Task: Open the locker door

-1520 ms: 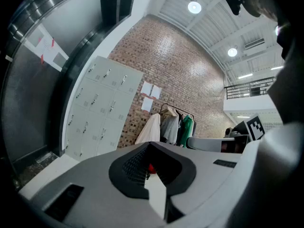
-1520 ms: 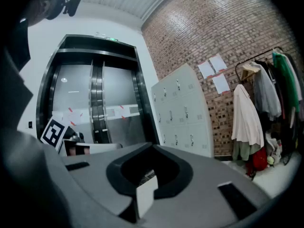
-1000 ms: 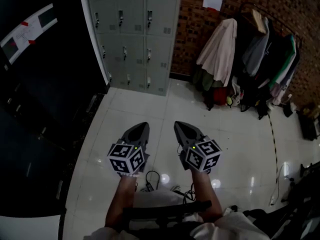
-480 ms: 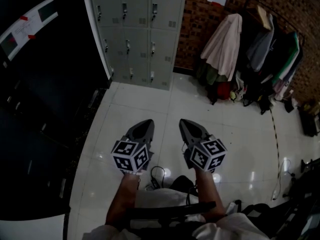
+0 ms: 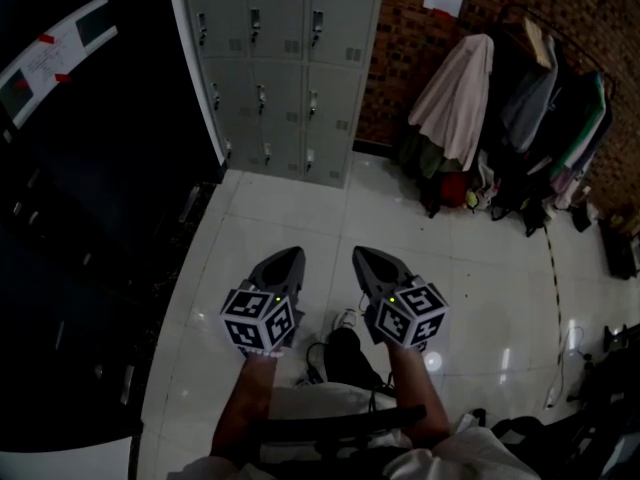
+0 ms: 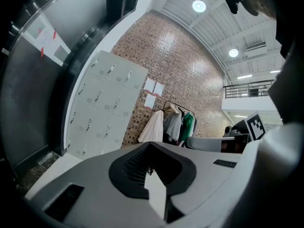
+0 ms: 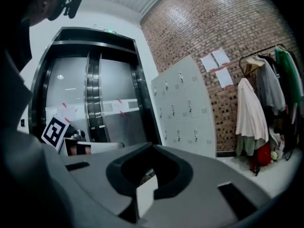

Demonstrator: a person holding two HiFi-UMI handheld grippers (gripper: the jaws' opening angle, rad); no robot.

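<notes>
Lockers [image 5: 285,68] ahead, doors shut, top rows cut off by frame edge. Left gripper [image 5: 288,256] and right gripper [image 5: 360,254] well short of lockers, jaws pressed together on nothing; latches too small to make out

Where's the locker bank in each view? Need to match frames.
Head view: lockers at top centre.
Left gripper view: lockers left of centre.
Right gripper view: lockers just right of centre.
Shared landmark: pale hanging coat, to the right of the lockers in all three views.
</notes>
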